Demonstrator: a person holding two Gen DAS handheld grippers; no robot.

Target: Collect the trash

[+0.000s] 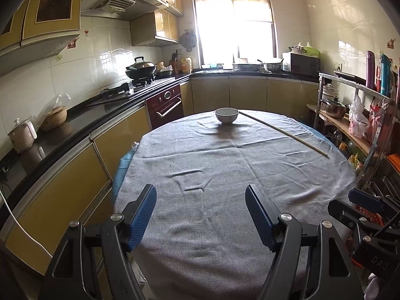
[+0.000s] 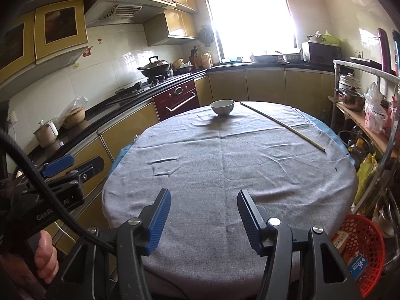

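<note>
A round table with a grey cloth (image 1: 225,180) (image 2: 225,170) fills both views. A white bowl (image 1: 226,115) (image 2: 222,107) stands at its far side. A long thin stick (image 1: 285,133) (image 2: 282,125) lies at the far right of the cloth. My left gripper (image 1: 200,195) is open and empty over the near edge of the table. My right gripper (image 2: 203,200) is open and empty beside it, also over the near edge. A red mesh basket (image 2: 362,250) with packets in it sits low at the right, beside the table.
A black kitchen counter (image 1: 82,117) with a stove and wok (image 1: 141,68) runs along the left. A metal shelf rack (image 1: 355,125) with pots and bags stands close to the table's right. The left gripper also shows in the right wrist view (image 2: 65,170).
</note>
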